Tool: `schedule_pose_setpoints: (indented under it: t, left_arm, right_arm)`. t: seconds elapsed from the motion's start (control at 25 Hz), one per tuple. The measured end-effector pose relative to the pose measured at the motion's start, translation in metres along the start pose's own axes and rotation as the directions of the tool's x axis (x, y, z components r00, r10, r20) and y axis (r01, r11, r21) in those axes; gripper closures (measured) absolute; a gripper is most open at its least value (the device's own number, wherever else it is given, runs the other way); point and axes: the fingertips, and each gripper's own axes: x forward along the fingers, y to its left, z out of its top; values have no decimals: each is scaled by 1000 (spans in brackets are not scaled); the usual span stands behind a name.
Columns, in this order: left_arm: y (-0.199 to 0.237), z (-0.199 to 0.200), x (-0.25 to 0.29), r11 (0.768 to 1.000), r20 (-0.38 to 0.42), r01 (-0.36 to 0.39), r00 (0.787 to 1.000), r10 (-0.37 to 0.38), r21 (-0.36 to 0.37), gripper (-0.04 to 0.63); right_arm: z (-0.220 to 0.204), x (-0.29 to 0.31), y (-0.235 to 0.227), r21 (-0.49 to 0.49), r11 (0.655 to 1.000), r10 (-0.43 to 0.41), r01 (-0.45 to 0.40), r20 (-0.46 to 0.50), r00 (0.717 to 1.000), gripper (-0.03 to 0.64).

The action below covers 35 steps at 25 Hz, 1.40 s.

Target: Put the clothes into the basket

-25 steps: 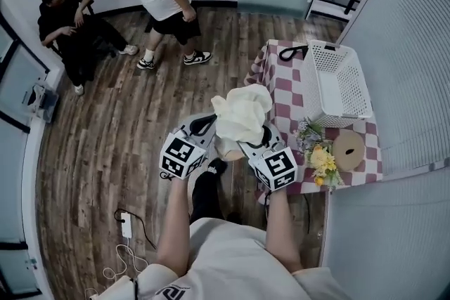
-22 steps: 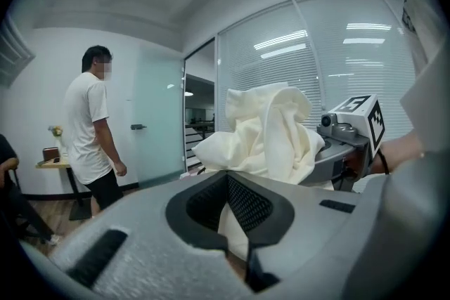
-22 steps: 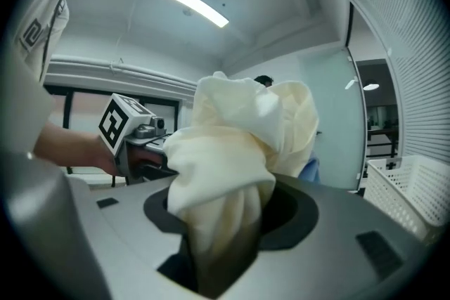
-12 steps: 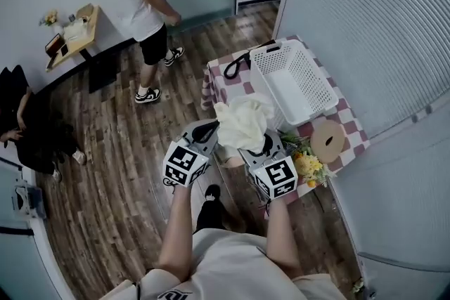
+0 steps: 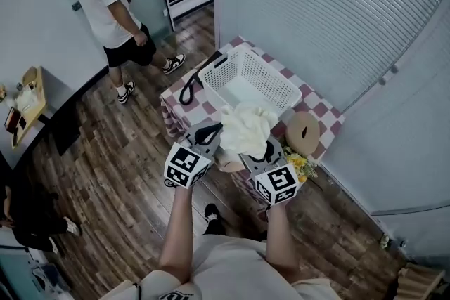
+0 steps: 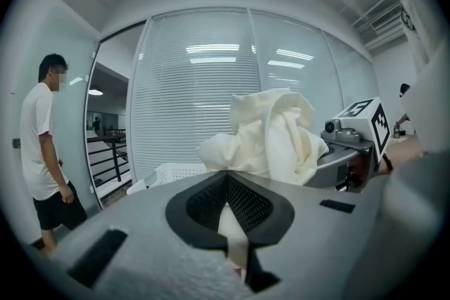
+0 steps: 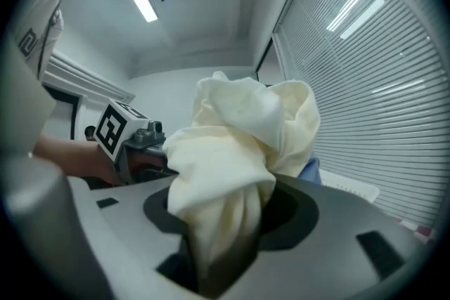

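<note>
A bunched cream-white garment [image 5: 246, 128] hangs in the air between my two grippers, just in front of the white laundry basket [image 5: 247, 78] on the checked table [image 5: 322, 113]. My left gripper [image 5: 208, 133] is shut on a fold of the garment [image 6: 271, 137], cloth pinched in the slot between its jaws. My right gripper [image 5: 259, 150] is shut on a thick wad of the same garment [image 7: 239, 151], which fills the gap between its jaws. The basket [image 6: 172, 173] shows low behind the cloth in the left gripper view and holds nothing that I can see.
A black strap or cable [image 5: 188, 88] lies on the table beside the basket. A round tan spool [image 5: 304, 131] and yellow flowers [image 5: 299, 165] sit at the table's near corner. A person in a white shirt [image 5: 105, 3] stands on the wooden floor to the left. Window blinds [image 5: 337, 3] run behind the table.
The view has swung so the table and basket now lie straight ahead and closer. Both grippers keep the garment raised between them, with the same hold.
</note>
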Motion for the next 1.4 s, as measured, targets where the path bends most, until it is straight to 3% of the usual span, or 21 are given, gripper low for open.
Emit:
schedule_pose_setpoints:
  t: [0.2,0.52,1.0,1.4]
  left_arm:
    - [3,6,23,995,7,95,995,-95,32,581]
    - [1,19,45,985,34,165,985,-167,48,581]
    - [21,28,65,995,73,95,993,-97,30,581]
    - [48,15,64,997,0,24,1000,-24,67,581]
  right_arm:
    - [1,2,-19,19,993,-114,114,3,993,387]
    - [6,-2,-37,60,970,-237,236,12,971,388]
    - [17,11,-77,74,983,-167,168,-26,986,388]
    - [42,78,-164,51,990,-125,128,-56,991,390]
